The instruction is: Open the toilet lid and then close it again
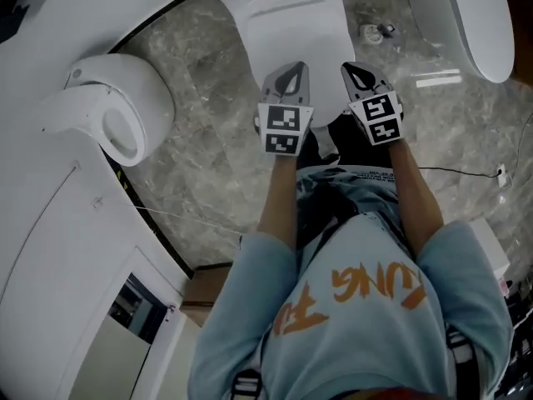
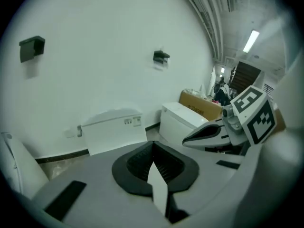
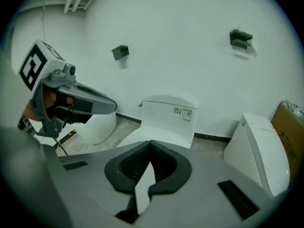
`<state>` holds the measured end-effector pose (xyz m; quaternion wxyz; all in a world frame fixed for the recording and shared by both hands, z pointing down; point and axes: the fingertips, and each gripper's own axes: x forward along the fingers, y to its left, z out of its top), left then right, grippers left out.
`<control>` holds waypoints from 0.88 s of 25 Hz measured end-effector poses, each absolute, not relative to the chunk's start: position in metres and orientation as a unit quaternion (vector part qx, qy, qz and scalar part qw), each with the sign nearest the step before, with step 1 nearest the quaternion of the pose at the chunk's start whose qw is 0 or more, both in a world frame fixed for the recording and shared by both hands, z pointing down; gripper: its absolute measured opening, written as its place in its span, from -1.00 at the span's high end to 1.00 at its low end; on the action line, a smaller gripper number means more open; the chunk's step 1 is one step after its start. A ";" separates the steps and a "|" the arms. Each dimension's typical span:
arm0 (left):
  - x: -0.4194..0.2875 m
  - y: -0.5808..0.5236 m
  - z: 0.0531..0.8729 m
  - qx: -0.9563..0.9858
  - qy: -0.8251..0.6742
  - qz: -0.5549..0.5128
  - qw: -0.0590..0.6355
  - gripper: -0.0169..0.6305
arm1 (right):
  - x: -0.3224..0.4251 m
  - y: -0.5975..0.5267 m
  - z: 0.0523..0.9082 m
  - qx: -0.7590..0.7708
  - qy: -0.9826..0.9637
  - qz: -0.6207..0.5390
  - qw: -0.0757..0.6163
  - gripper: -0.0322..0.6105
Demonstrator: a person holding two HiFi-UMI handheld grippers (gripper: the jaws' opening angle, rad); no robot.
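The white toilet (image 1: 287, 23) stands below me with its lid (image 1: 291, 36) down. In the right gripper view its tank (image 3: 168, 113) sits against the wall with the lid (image 3: 133, 134) flat in front of it. Both grippers hang side by side in the air above the toilet's front rim, touching nothing. The left gripper (image 1: 287, 77) is shut and empty, and so is the right gripper (image 1: 360, 73). Each gripper camera shows its own jaws (image 2: 153, 147) (image 3: 150, 145) pressed together. The right gripper (image 2: 213, 132) and the left gripper (image 3: 85, 101) each show in the other's view.
A second toilet (image 1: 108, 115) stands to the left and a third (image 1: 466, 15) to the right, on grey marble floor. A cardboard box (image 2: 199, 106) sits by the wall, a cable (image 1: 466, 172) runs over the floor, and black brackets (image 3: 241, 38) hang on the wall.
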<state>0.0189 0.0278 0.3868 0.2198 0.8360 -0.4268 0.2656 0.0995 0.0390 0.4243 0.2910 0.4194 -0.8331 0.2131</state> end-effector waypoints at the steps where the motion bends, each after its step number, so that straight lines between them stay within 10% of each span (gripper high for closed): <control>1: 0.018 0.021 0.369 0.834 -0.445 0.249 0.210 0.87 | 0.099 0.029 0.408 0.424 -0.838 0.201 0.277 0.86; 13: -0.024 -0.029 0.144 0.789 -0.601 0.102 0.070 0.87 | 0.078 -0.065 0.145 0.482 -0.872 0.066 0.060 0.86; 22: -0.055 -0.022 0.026 0.759 -0.648 0.050 -0.022 0.87 | 0.051 -0.052 0.044 0.468 -0.883 -0.018 0.021 0.86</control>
